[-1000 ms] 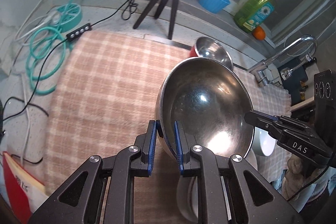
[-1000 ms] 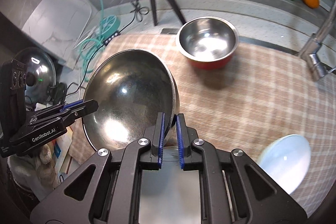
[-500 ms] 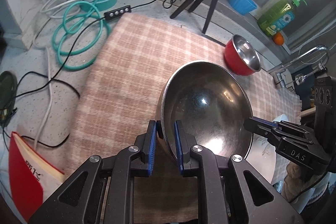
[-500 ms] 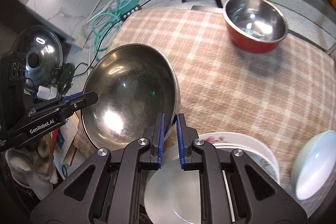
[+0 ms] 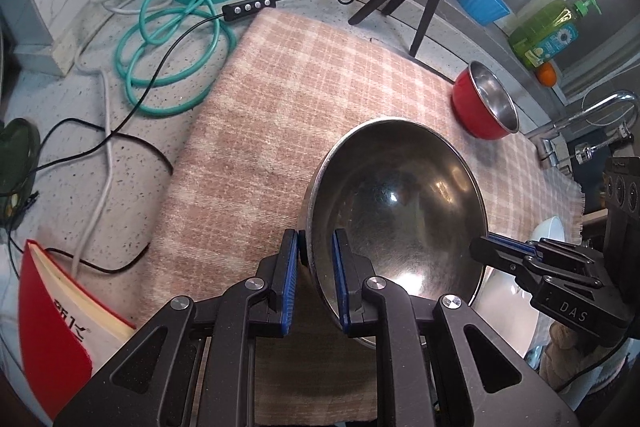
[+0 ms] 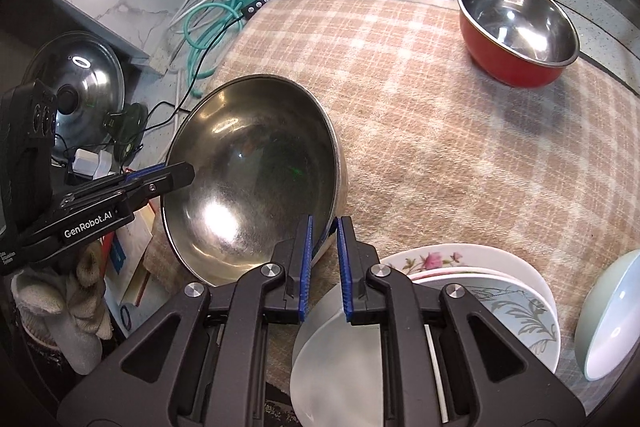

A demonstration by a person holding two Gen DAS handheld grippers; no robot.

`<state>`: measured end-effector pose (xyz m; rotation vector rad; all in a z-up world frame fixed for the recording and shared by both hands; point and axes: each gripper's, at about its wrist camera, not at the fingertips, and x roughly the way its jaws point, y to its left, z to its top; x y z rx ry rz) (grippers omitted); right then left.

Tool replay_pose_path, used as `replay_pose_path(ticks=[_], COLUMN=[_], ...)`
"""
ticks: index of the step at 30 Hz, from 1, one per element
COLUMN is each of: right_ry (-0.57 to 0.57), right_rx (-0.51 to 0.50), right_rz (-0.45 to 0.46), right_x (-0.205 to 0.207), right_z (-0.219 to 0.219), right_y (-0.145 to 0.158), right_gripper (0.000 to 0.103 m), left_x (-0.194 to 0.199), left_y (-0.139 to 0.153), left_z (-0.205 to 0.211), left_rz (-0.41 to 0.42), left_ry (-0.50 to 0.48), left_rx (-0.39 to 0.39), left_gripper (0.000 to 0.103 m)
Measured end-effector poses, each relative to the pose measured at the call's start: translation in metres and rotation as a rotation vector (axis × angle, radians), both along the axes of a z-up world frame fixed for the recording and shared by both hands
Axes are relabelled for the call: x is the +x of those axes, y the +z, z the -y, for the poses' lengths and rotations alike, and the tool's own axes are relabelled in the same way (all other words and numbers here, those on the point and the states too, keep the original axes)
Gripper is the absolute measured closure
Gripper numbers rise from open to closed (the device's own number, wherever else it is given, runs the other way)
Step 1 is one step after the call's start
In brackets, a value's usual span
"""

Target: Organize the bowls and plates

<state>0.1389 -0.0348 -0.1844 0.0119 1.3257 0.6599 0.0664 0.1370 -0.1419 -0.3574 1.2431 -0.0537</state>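
You hold the steel bowl tilted above the near part of the checked cloth, which has open room beyond the bowl up to the red bowl at its far side. Your left gripper has its jaws clenched on the bowl's left rim; your right gripper pinches the opposite rim, reaching in sideways in the left view. Right of the bowl, stacked plates lie at the cloth's near edge, partly hidden by your right gripper. A pale bowl beyond them is cut off by the frame.
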Motion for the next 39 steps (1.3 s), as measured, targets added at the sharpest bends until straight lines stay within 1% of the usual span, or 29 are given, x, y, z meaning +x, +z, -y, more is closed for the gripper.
replay_pose_path(ticks=[3, 8, 10, 12, 14, 16, 18, 23, 27, 35, 39], right_ry=[0.016, 0.030, 0.029, 0.023, 0.019, 0.009, -0.002, -0.041, -0.082, -0.184, -0.258], right_rx=[0.000, -0.009, -0.014, -0.013, -0.006, 0.002, 0.008, 0.030, 0.036, 0.038, 0.043], right_rz=[0.010, 0.048, 0.066, 0.073, 0.076, 0.083, 0.088, 0.095, 0.114, 0.135, 0.138], right_x=[-0.001, -0.002, -0.002, -0.001, 0.000, 0.001, 0.002, 0.005, 0.009, 0.016, 0.026], right_z=[-0.002, -0.003, -0.003, -0.001, 0.002, 0.006, 0.011, 0.026, 0.046, 0.100, 0.132], right_y=[0.002, 0.008, 0.011, 0.013, 0.015, 0.017, 0.020, 0.027, 0.034, 0.046, 0.048], right_gripper=[0.088, 0.088, 0.085, 0.076, 0.072, 0.071, 0.071, 0.070, 0.064, 0.064, 0.064], left_x=[0.001, 0.001, 0.000, 0.000, 0.000, 0.000, 0.000, 0.002, 0.009, 0.025, 0.034], left_y=[-0.001, 0.000, 0.002, 0.004, 0.007, 0.011, 0.013, 0.021, 0.029, 0.039, 0.041], left_z=[-0.001, 0.000, 0.001, 0.000, -0.002, -0.002, -0.004, -0.005, 0.003, 0.037, 0.055], left_rz=[0.001, 0.008, 0.012, 0.018, 0.027, 0.037, 0.042, 0.068, 0.092, 0.126, 0.135], left_ry=[0.008, 0.006, 0.004, 0.005, 0.008, 0.008, 0.012, 0.019, 0.001, -0.072, -0.110], left_rx=[0.000, 0.009, 0.013, 0.019, 0.027, 0.045, 0.053, 0.062, 0.052, 0.016, 0.008], left_gripper=[0.088, 0.088, 0.088, 0.087, 0.087, 0.087, 0.083, 0.083, 0.083, 0.083, 0.083])
